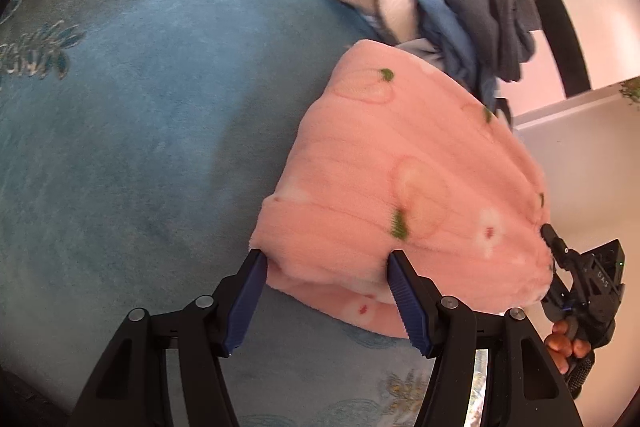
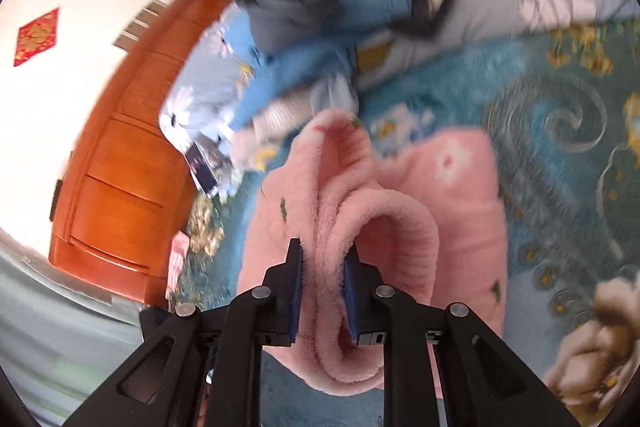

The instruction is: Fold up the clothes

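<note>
My right gripper [image 2: 323, 287] pinches a thick bunched fold of the fluffy pink fleece garment [image 1: 404, 195], which lies folded on the plush teal floral bedspread [image 1: 140, 131]. My left gripper [image 1: 328, 301] is spread wide at its near edge, holding nothing. At one o'clock, a blurred heap of blue and grey clothes [image 1: 460, 7].

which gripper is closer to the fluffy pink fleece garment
Right. The right gripper is clamped on the fluffy pink fleece garment; the left gripper is open at its edge.
</note>
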Demonstrator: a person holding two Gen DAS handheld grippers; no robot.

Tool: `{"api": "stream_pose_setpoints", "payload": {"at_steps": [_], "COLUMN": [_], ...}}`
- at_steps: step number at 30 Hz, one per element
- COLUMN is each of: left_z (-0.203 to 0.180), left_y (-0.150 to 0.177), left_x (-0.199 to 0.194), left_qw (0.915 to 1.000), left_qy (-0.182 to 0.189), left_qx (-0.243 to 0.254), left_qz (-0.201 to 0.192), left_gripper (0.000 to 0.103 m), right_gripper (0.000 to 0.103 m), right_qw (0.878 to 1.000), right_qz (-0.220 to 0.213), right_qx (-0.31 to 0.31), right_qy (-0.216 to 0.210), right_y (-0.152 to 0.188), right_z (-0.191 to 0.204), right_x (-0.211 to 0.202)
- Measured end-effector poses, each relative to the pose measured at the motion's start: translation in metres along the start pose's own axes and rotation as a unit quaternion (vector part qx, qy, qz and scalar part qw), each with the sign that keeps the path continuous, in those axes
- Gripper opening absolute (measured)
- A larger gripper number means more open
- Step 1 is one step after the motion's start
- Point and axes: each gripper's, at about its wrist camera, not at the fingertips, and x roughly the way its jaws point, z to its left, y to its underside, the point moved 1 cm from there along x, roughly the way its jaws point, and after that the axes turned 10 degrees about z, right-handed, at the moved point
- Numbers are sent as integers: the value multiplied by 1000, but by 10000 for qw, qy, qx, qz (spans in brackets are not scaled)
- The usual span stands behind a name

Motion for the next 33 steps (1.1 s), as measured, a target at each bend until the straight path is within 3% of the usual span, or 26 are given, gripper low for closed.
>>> {"api": "stream_pose_setpoints", "payload": {"at_steps": [7,13,21,26,30,33], "left_z": [-1,10,-2,-18,-52,-81], "left_y": [1,0,-2,-18,-40,-50], "left_x": [11,15,-8,-34,-27,-12], "left_qw": [9996,9991,9998,9989,9949,9907], "left_qy": [-201,-187,67,-186,-409,-365], "left_qx": [-7,-260,15,393,899,1314], "left_qz": [199,284,164,-150,-189,-32], "left_gripper": [69,69,69,69,69,69], "right_gripper": [19,20,29,29,29,30], "right_qw": [9977,9953,9955,9935,9932,9873], "right_qz": [198,234,211,-135,2,287], "right_qx": [316,831,487,209,-470,-1024], "right_qy": [559,442,787,1114,1065,1184], "right_y": [8,14,11,-3,-21,-29], "right_z": [-29,-48,-32,-17,24,54], "right_x": [9,24,-8,-35,-16,14]}}
